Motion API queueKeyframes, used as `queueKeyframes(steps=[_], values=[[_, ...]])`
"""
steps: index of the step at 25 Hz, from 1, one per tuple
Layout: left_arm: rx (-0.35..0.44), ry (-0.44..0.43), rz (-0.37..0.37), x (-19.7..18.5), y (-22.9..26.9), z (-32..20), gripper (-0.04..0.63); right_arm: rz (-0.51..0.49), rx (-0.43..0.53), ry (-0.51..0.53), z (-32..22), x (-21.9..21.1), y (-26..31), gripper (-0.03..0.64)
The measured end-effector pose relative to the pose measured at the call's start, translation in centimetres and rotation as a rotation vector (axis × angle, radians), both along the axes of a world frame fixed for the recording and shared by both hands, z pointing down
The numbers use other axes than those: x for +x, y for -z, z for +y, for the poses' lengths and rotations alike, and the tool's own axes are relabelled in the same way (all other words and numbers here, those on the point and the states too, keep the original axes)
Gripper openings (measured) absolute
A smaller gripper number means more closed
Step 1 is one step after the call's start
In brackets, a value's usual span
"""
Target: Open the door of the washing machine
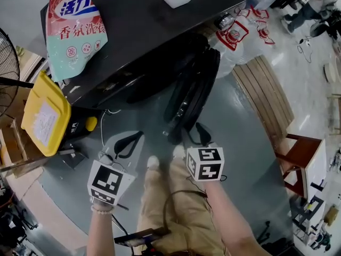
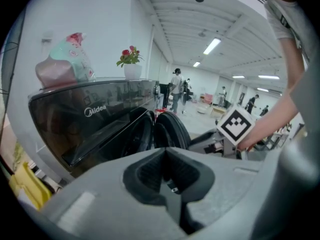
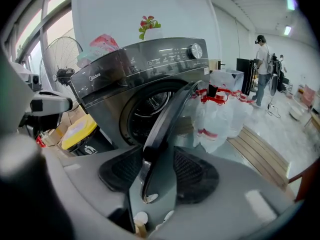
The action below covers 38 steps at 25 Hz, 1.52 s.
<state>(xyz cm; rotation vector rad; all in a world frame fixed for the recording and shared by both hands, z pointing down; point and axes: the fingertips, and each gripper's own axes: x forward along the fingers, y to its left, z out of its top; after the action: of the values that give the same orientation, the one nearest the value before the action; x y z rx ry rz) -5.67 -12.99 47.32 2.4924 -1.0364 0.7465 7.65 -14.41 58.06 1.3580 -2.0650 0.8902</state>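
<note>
We look steeply down at a dark washing machine [image 1: 144, 31] with a detergent bag [image 1: 72, 28] lying on its top at the left. Lower left, our left gripper [image 1: 133, 141] is clenched on nothing, clear of the machine. In the middle the round door [image 1: 193, 92] hangs ajar. Our right gripper [image 1: 193, 131] is spread wide with the door's edge between its jaws, apparently not squeezed.

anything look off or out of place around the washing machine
Mostly fine. The detergent bag lies slumped at a corner of the washing machine top and seems to hang over its edge, so it could slide off. The door stands swung open, its edge between the open jaws of the right gripper; that fits the job.
</note>
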Motion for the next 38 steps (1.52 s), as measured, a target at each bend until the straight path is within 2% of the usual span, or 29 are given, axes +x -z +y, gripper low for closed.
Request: queueKeyframes(steps=[7, 11, 20, 29, 38], values=[[0.012, -0.028, 0.005, 1.2, 0.4, -0.2, -0.005, 0.051, -0.015, -0.049, 1.9, 4.2, 0.0, 0.141], [0.014, -0.032, 0.010, 1.8, 0.6, -0.3, -0.005, 0.096, -0.016, -0.079, 2.8, 7.1, 0.0, 0.130], [0.014, -0.066, 0.010, 3.1, 0.6, -0.5, -0.005, 0.211, -0.011, -0.124, 3.6, 13.5, -0.1, 0.121], [0.009, -0.064, 0.009, 3.3, 0.5, -0.5, -0.006, 0.317, -0.002, -0.198, 3.2, 19.5, -0.2, 0.119], [0.012, -0.065, 0.006, 3.2, 0.7, -0.6, -0.006, 0.395, 0.000, -0.239, 2.0, 23.7, -0.4, 0.120]])
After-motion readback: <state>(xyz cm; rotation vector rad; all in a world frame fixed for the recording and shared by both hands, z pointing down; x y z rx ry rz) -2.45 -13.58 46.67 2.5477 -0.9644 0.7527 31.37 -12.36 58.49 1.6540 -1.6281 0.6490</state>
